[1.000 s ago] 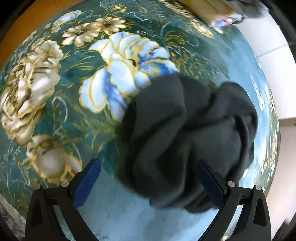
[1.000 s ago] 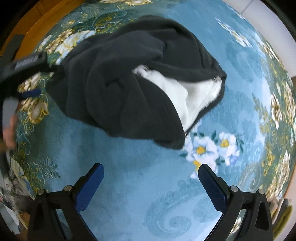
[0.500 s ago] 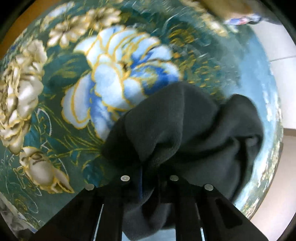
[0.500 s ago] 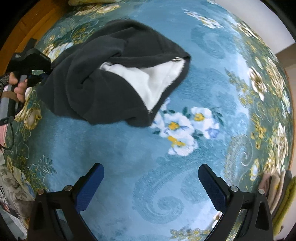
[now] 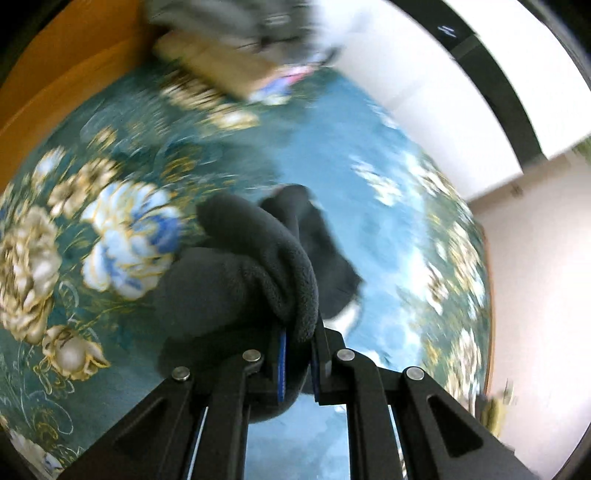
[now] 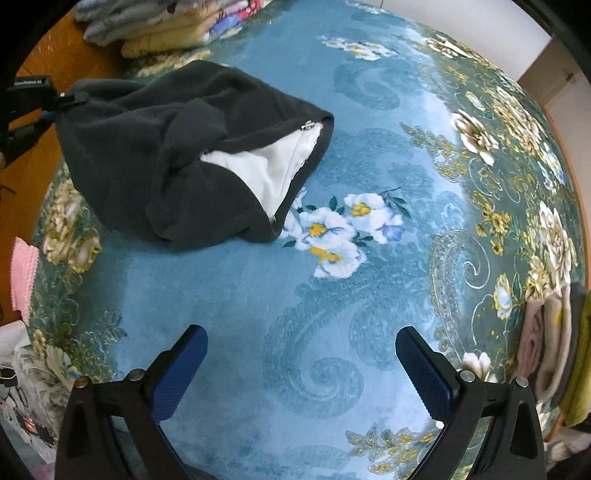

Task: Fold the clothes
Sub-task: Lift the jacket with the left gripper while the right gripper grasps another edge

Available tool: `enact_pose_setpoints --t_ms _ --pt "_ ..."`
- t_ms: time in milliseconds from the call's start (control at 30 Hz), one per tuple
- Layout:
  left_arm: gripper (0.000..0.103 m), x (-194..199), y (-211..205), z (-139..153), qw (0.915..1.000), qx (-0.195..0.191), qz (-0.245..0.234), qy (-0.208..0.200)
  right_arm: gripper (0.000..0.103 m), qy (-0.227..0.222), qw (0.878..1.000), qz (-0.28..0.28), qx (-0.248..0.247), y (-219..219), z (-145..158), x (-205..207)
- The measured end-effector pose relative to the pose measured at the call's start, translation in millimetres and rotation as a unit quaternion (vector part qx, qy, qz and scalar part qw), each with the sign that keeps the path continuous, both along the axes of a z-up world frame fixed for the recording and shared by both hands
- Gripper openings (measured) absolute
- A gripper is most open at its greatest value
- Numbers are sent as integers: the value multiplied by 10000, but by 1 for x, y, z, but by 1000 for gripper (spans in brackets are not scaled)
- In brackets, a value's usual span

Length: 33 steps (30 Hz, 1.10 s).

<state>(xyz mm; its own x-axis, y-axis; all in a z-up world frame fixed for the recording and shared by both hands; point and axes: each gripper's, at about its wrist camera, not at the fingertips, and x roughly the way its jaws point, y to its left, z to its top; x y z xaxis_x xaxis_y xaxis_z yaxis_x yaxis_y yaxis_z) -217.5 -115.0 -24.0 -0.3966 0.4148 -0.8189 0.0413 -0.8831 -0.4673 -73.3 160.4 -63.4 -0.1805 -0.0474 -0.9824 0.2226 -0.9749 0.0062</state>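
Note:
A dark grey fleece garment [image 6: 155, 147] with a white lining [image 6: 273, 166] and a zip lies bunched on the blue floral bedspread [image 6: 332, 332]. In the left wrist view my left gripper [image 5: 298, 362] is shut on a thick fold of this fleece [image 5: 251, 269], lifting that end off the cover. The right wrist view shows the left gripper [image 6: 55, 103] at the garment's far left corner. My right gripper [image 6: 301, 369] is open over bare bedspread, well short of the garment, with nothing between its fingers.
A stack of folded clothes [image 6: 159, 26] sits at the far edge of the bed. More folded items [image 6: 554, 339] lie at the right edge, and a pink cloth [image 6: 22, 277] at the left. An orange wooden headboard [image 5: 55, 74] borders the bed.
My left gripper shut on the fleece and has lifted and tilted upward with it. The garment has been dragged left and away from my right gripper, which stayed open.

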Motion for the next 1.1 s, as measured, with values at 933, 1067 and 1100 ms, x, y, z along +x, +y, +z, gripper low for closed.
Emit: enact_pose_setpoints --t_ms 933,1067,1100 --pt "10 119 324 231 9426 1410 -2433 1799 103 799 9499 -2953 -636 323 29 149" --pt "10 111 273 179 9662 1170 -2000 1127 103 734 9520 -2893 -674 311 24 147" --pt "10 110 261 162 9720 1123 -1866 887 103 691 9539 -2844 -669 305 22 145"
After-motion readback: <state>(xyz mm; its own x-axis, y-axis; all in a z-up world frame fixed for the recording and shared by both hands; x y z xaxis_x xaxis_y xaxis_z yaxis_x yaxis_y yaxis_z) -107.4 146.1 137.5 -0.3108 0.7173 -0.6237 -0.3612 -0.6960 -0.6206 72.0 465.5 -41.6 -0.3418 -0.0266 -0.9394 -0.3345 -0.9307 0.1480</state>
